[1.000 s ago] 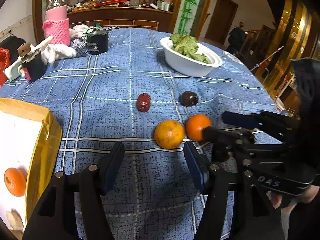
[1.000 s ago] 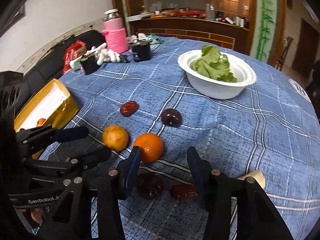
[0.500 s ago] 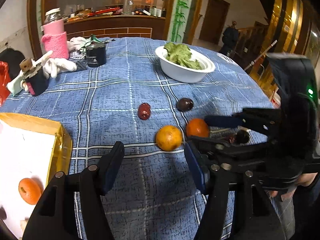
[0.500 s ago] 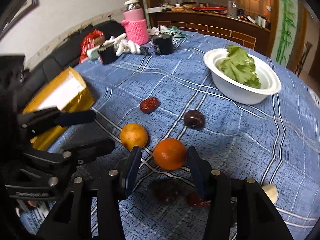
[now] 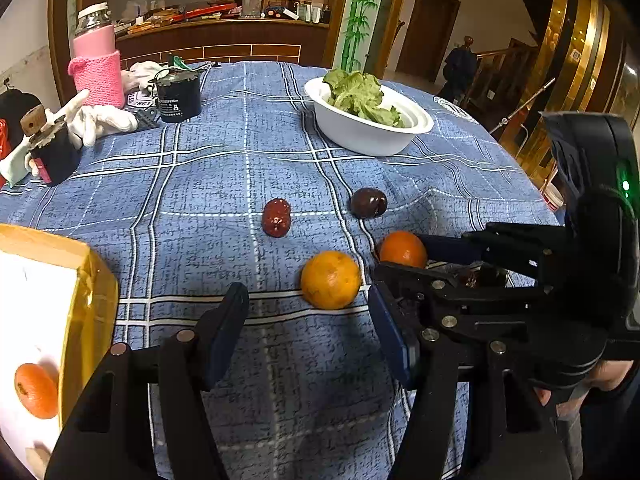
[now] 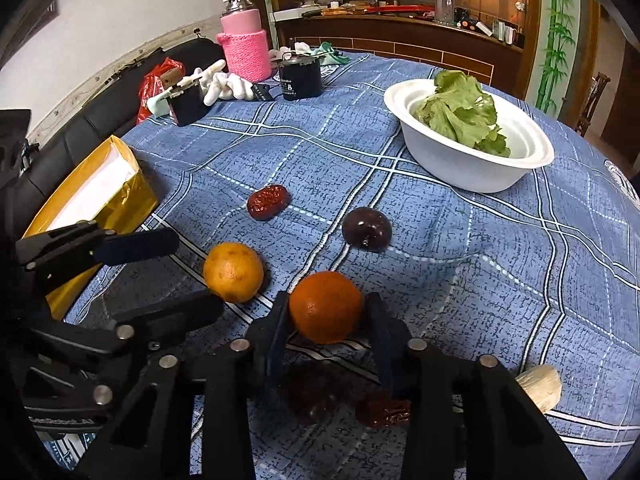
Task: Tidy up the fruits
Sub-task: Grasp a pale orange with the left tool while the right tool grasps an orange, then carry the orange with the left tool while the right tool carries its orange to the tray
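- The deep orange mandarin (image 6: 326, 306) on the table (image 6: 500, 280) is pinched by the right tongs (image 6: 326, 320), whose jaws have just been closing.
- The left tongs (image 5: 308, 332) are held spread, with nothing between them, near the yellow-orange mandarin (image 5: 330, 279).

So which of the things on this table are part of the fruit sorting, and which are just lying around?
Part of the job:
- deep orange tangerine, between the right gripper fingers, which have just been closing
- yellower orange
- red dates
- dark plum
- gold box

Lying about:
- white bowl of lettuce
- pink flask
- black tin
- white gloves
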`<state>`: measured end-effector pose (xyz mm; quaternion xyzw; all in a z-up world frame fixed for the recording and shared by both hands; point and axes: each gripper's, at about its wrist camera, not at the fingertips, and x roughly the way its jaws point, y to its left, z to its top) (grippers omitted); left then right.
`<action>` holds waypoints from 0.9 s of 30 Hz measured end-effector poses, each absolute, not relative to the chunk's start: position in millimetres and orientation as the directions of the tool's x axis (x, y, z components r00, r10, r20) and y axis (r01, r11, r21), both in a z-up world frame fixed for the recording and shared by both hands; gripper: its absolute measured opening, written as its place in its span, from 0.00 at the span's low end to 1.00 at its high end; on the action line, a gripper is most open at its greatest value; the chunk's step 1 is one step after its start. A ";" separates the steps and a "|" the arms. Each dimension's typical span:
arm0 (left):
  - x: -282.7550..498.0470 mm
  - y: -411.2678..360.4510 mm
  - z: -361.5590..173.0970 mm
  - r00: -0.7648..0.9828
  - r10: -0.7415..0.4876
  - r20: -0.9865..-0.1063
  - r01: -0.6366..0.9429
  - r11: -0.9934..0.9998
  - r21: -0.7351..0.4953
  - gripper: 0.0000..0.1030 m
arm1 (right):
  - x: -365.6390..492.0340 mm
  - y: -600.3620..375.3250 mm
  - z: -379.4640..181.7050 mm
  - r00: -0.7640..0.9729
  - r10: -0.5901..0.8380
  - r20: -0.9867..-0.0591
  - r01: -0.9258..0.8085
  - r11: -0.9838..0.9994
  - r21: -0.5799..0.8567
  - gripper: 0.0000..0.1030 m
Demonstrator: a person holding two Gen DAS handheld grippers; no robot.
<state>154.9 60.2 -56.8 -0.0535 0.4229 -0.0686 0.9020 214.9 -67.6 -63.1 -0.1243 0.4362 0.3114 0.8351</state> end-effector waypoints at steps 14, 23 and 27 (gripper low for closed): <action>167.8 46.2 -63.6 0.616 -0.209 -0.760 0.109 0.977 -0.181 0.50 | 212.4 -100.1 -50.9 0.499 0.405 -0.766 -0.561 0.825 0.070 0.35; 169.8 44.5 -68.2 0.626 -0.152 -0.765 0.075 0.988 -0.135 0.30 | 200.2 -116.1 -43.0 0.529 0.407 -0.745 -0.537 0.840 0.077 0.35; 166.9 39.9 -67.4 0.637 -0.118 -0.762 0.069 0.993 -0.097 0.29 | 189.6 -115.8 -41.9 0.537 0.415 -0.734 -0.533 0.842 0.085 0.35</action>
